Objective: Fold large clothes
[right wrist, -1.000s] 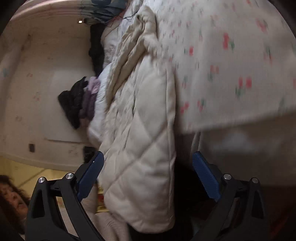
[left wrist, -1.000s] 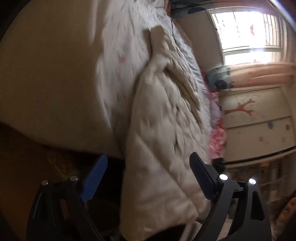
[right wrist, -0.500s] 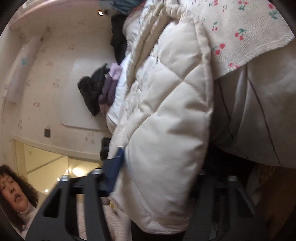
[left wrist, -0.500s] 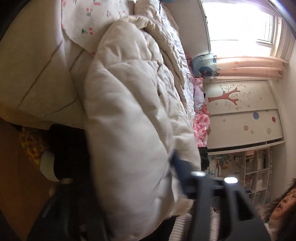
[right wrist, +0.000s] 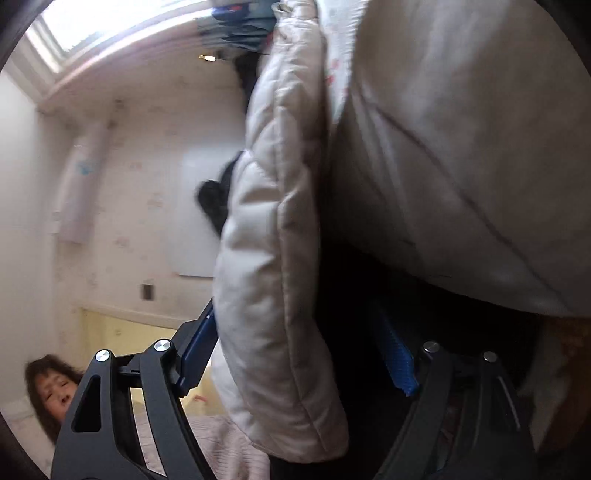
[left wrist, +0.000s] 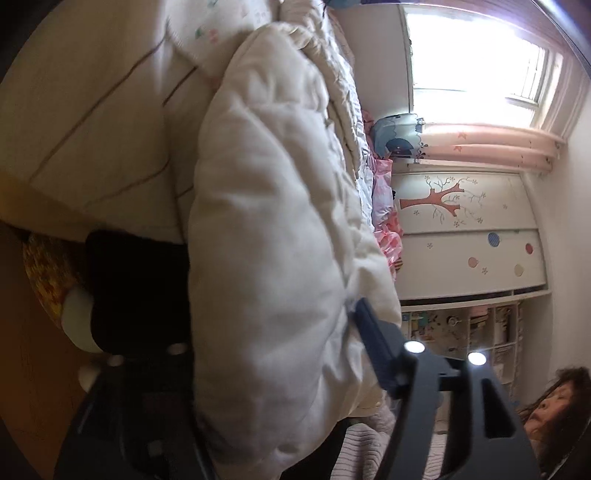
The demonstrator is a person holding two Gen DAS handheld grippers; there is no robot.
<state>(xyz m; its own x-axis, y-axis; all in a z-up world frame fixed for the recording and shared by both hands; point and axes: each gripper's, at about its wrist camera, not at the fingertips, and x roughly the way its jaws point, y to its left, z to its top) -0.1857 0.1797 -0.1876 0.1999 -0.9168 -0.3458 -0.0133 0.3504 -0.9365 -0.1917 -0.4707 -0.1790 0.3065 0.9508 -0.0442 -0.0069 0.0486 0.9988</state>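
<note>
So the bed takes up most of both views, pale mattress side with a cherry-print sheet on top. Draped over its edge is the big cream quilted coat, and that's the thing I'm supposed to fold. Its long axis runs straight away from me along the bed, with the near hem hanging off the edge right into both grippers.

In the left wrist view the left gripper has the puffy hem sitting between its jaws; the far-side blue pad touches the fabric, the other finger is lost in shadow. The jaws are opening, so I'd call it loose, not clamped.

Same deal on the right gripper: jaws opening, coat edge between them, left pad against the fabric, right pad clearly off it with a dark gap.

Both hands look equally close to the hem, one at each corner I think. The next bite needs to go straight forward along the coat.
</note>
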